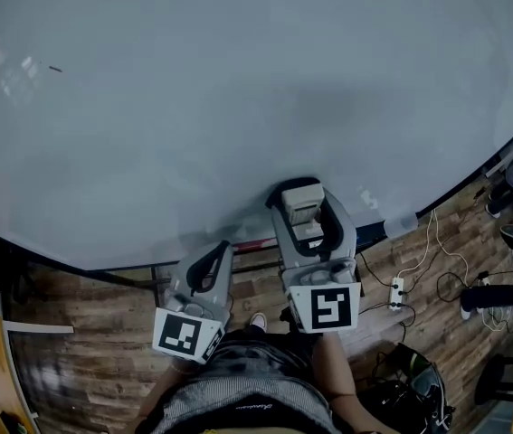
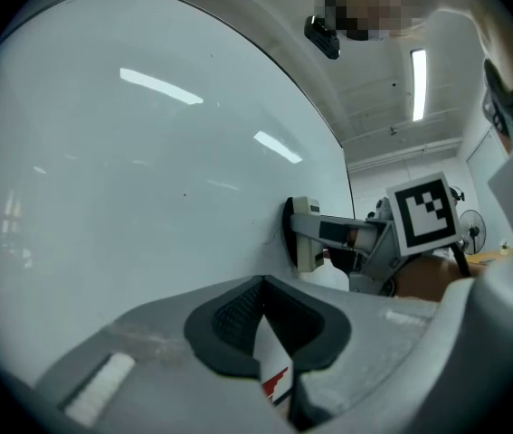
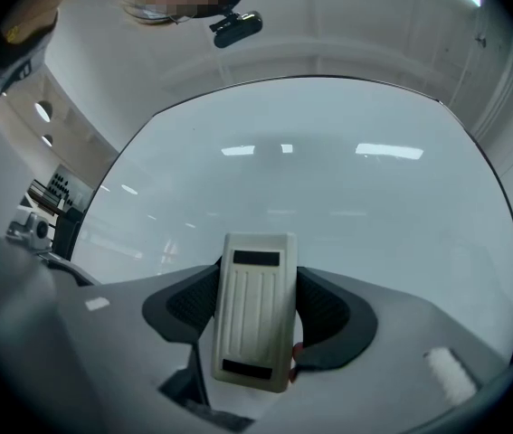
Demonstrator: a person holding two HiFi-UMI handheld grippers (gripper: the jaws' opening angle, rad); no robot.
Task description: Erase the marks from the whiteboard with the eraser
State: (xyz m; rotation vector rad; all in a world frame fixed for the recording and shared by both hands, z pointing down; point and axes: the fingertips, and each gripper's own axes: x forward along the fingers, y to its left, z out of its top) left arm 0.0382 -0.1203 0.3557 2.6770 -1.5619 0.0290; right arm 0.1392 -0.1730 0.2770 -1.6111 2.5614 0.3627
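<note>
Cream ribbed plastic forms the back of the eraser (image 3: 254,313), which is clamped across its width between the dark pads of the right gripper (image 1: 305,213). In the left gripper view its dark felt face appears to be laid against the whiteboard (image 1: 238,80), low on the board, at the lower middle of the head view.

Almost all of the board is seen to be clean. One short dark mark (image 1: 54,68) can be made out at the upper left of the head view, well apart from the eraser. Whether any fainter traces remain cannot be told through the glare.

The step in hand is judged to be the wiping. To do it well, the felt should be kept flat on the surface and not tipped onto an edge. The pressure should be kept even, and the grip kept firm enough that the block is not twisted between the pads. A long carry up and to the left would be called for, followed by short overlapping passes across the mark.

The left gripper (image 1: 208,268) is held just below the board's bottom edge, at the lower middle of the head view. Its jaws are drawn together on nothing. It is best kept off the surface so that nothing is smeared.
</note>
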